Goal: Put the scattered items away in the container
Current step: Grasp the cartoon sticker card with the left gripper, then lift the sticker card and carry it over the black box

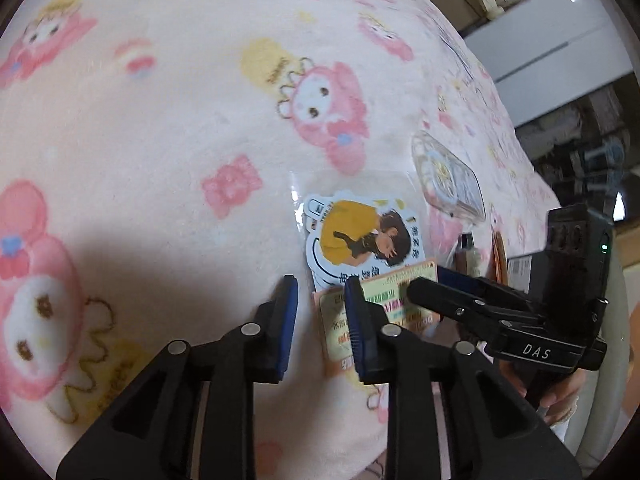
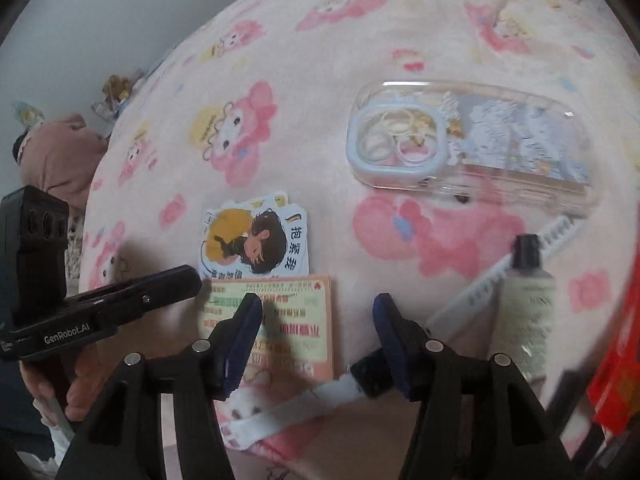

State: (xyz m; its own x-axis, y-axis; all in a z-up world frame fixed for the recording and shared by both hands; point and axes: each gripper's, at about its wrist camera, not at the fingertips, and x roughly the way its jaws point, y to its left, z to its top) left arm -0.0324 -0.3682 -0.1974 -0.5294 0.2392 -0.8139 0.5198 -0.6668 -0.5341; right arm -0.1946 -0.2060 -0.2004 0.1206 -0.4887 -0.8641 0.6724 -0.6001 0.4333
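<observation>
Hovering: both hand-held grippers (image 1: 318,312) (image 2: 316,320) open over card (image 2: 296,320).

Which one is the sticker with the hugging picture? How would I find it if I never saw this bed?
Look at the pink cartoon blanket and find the clear phone case. To its lower left lies the sticker, just above the pink and green card. It is the only cut-out shape, showing a dark-haired figure in yellow with black writing.
</observation>
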